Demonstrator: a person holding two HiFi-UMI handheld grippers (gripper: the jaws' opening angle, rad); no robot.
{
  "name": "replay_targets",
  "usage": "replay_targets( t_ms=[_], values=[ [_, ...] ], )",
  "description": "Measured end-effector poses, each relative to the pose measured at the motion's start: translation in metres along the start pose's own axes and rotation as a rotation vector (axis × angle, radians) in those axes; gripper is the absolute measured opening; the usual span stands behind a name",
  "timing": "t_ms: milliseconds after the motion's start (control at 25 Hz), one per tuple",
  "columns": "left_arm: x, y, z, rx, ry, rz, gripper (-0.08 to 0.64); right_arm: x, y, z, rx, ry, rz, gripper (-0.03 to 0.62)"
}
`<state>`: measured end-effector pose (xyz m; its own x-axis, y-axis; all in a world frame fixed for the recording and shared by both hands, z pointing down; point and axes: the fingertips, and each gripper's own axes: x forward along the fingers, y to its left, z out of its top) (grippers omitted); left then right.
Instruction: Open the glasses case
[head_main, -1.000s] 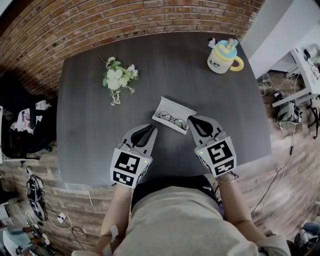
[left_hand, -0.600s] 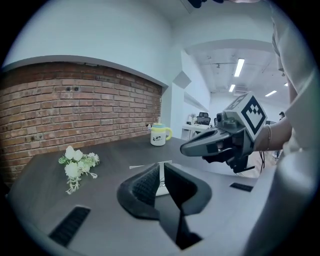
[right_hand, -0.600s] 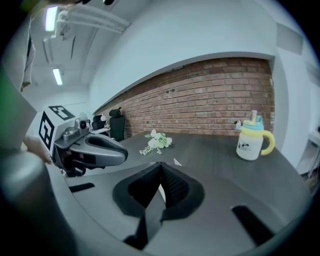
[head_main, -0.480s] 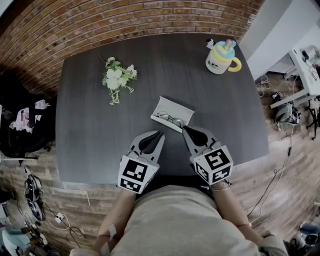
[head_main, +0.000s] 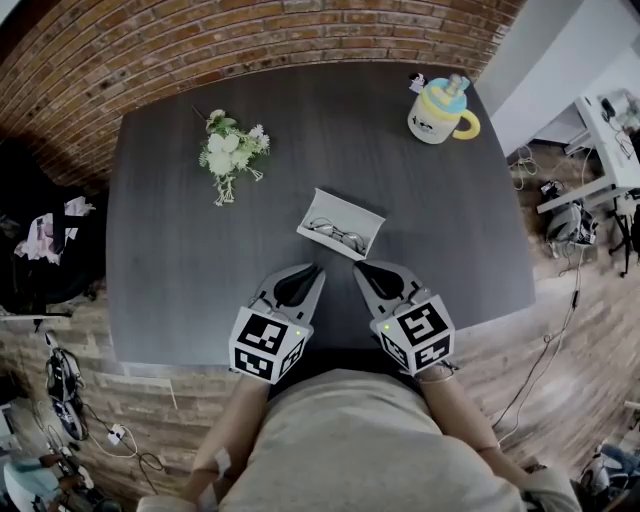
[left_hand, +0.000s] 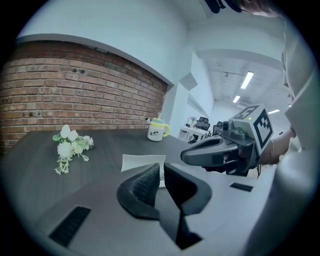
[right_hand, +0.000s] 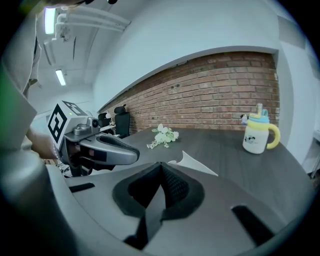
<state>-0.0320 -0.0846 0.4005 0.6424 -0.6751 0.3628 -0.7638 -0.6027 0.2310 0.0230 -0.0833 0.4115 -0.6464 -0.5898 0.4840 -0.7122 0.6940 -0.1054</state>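
The white glasses case (head_main: 341, 224) lies open in the middle of the dark table (head_main: 160, 250), with a pair of glasses (head_main: 337, 236) inside it. Its raised lid shows in the left gripper view (left_hand: 139, 162) and in the right gripper view (right_hand: 196, 163). My left gripper (head_main: 318, 268) sits near the front edge, below and left of the case, apart from it; its jaws have just closed on nothing and stand shut (left_hand: 162, 172). My right gripper (head_main: 358, 268) is below and right of the case, shut and empty (right_hand: 161, 170).
A small bunch of white flowers (head_main: 229, 152) lies at the back left of the table. A yellow and blue mug with a lid (head_main: 441, 110) stands at the back right corner. A brick wall (head_main: 200, 50) runs behind the table.
Both grippers have drawn back from the case toward the table's front edge. The left gripper's jaws have closed with nothing in them. The case stays open where it lay.
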Motion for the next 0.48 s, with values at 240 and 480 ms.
replay_targets(
  t_ms=[240, 480],
  values=[
    [0.0023, 0.0013, -0.0076, -0.010, 0.021, 0.002, 0.043, 0.0018, -0.0015, -0.0057, 0.016, 0.011, -0.004, 0.006],
    [0.0048, 0.0008, -0.0031, -0.028, 0.009, -0.011, 0.041, 0.0044, -0.0014, -0.0061, 0.027, 0.014, -0.005, 0.006]
  ],
)
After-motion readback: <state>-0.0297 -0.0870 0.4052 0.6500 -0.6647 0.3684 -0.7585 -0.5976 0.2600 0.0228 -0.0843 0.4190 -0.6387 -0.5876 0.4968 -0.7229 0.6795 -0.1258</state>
